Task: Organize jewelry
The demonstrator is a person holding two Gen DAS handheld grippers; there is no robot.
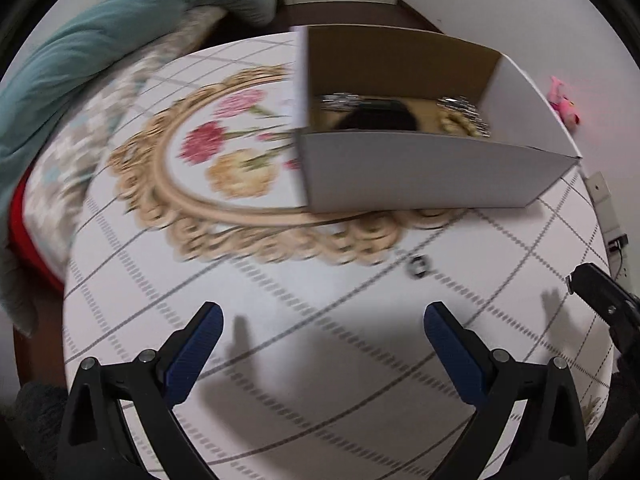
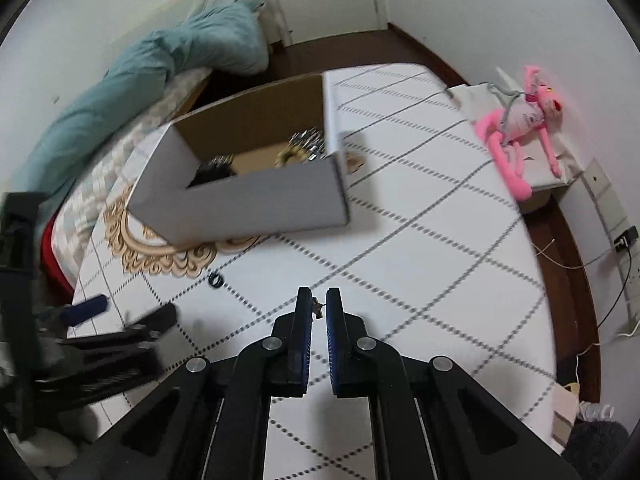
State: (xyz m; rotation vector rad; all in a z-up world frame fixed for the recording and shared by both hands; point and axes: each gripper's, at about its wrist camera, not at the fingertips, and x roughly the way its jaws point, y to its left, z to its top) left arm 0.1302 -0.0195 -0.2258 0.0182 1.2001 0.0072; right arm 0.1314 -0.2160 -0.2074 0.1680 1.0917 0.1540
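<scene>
A white cardboard box (image 1: 420, 176) with a brown inside stands on the table and holds silver and gold jewelry (image 1: 464, 118); it also shows in the right wrist view (image 2: 260, 200). A small dark ring (image 1: 418, 266) lies on the tablecloth in front of the box, also seen in the right wrist view (image 2: 216, 279). My left gripper (image 1: 322, 332) is open and empty above the cloth, short of the ring. My right gripper (image 2: 319, 306) is shut on a small silver jewelry piece (image 2: 316, 308) held between its pads.
The table has a white cloth with a grey diamond grid (image 2: 420, 240) and a floral oval print (image 1: 224, 152). A bed with a teal blanket (image 1: 80, 64) lies at left. A pink plush toy (image 2: 520, 128) sits at right.
</scene>
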